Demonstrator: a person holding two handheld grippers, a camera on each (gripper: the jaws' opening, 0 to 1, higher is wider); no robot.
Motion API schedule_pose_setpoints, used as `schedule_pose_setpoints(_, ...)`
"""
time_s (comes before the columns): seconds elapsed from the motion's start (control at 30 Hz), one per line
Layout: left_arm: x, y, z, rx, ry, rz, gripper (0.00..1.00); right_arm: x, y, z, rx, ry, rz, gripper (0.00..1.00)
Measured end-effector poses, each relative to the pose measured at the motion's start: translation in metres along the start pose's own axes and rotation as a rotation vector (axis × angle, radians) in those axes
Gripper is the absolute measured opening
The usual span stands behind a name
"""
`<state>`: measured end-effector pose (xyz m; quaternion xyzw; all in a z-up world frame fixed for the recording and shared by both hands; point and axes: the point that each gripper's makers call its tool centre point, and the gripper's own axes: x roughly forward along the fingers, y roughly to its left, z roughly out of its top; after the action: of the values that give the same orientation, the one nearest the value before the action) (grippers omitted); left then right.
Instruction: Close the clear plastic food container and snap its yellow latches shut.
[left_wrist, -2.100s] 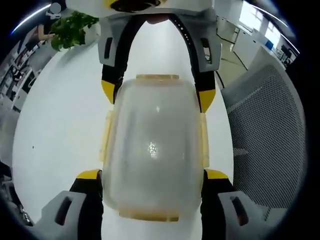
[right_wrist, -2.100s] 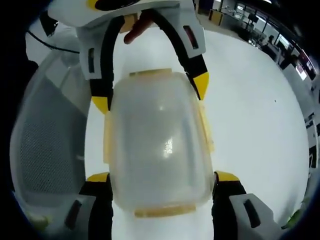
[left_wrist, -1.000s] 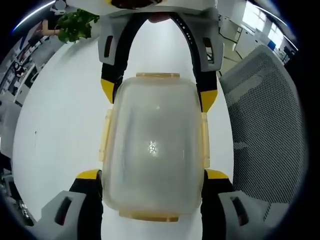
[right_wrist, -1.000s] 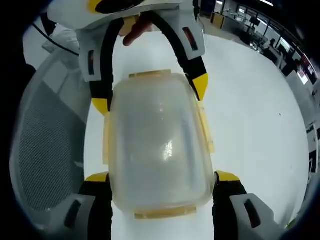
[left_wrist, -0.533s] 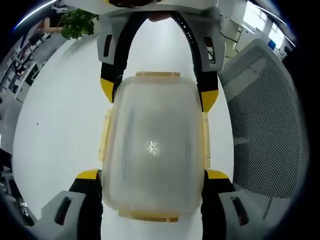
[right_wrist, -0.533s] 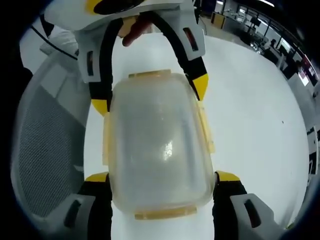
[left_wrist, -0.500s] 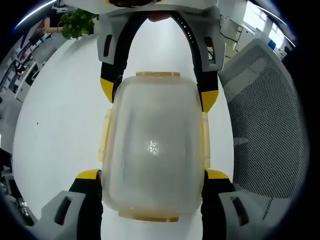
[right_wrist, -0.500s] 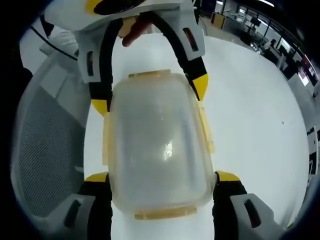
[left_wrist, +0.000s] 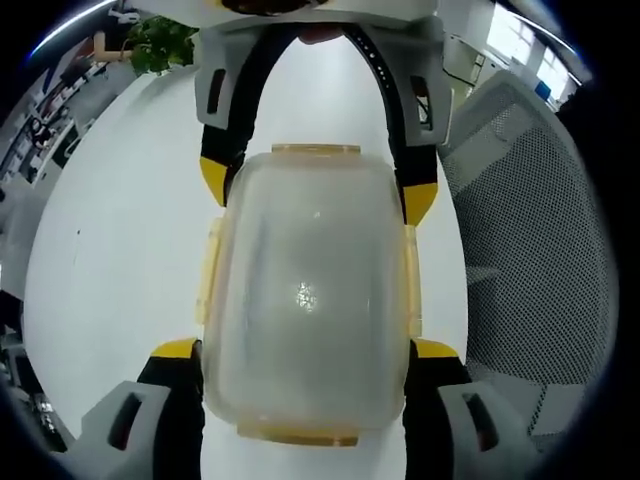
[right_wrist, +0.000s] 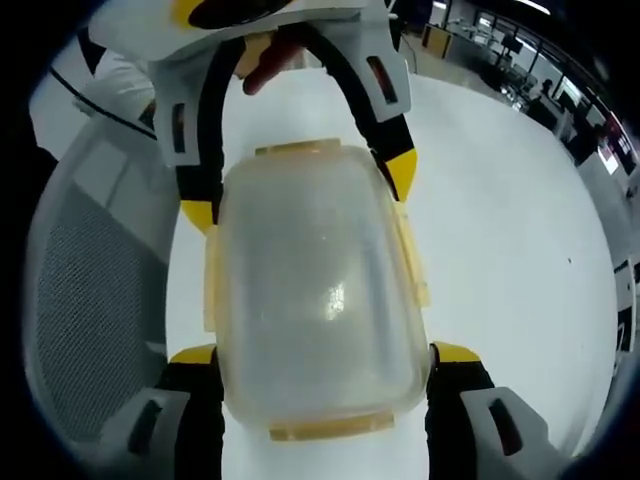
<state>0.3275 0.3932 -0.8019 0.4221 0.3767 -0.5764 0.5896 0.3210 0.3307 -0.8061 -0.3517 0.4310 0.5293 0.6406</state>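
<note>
The left tongs (left_wrist: 305, 350) grip one end of the clear plastic container (left_wrist: 305, 300), with one yellow-tipped jaw pressed to each side of it. The right tongs (right_wrist: 318, 355) hold the other end the same way, and they show up at the far end in the left gripper view (left_wrist: 318, 190). So the container sits between the two pairs of tongs, above the white surface (left_wrist: 120, 250). I cannot tell if it rests on the surface or is lifted off it. The lid looks to be down on the box already. Yellow latches (left_wrist: 209, 272) run along its edges, one on each long side and one at each end (right_wrist: 315, 428). They seem to lie flat against the box, but I cannot be sure they are all snapped. If they are, the job is nearly done, and only a press on each latch would be left. A grey mesh chair (left_wrist: 530, 250) stands just beside the surface, and a green plant (left_wrist: 160, 50) sits far off.
</note>
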Motion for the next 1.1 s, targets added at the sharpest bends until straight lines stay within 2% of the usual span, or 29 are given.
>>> schedule_pose_setpoints(0.3,-0.005,0.001,-0.014,-0.001,-0.016,-0.01,0.83,0.006,0.002,0.015,0.003,0.005,-0.003,0.84)
schedule_pose_setpoints(0.6,-0.007,0.002,-0.025,0.0,0.001,-0.015,0.84,0.01,0.003,0.026,0.004,0.016,-0.006,0.84)
schedule_pose_setpoints(0.73,-0.01,0.003,-0.03,0.0,-0.008,-0.016,0.84,0.012,0.003,0.031,0.007,-0.013,-0.011,0.84)
schedule_pose_setpoints(1.1,-0.008,0.003,-0.029,0.002,0.003,-0.012,0.85,0.011,0.002,0.031,0.005,-0.009,-0.013,0.84)
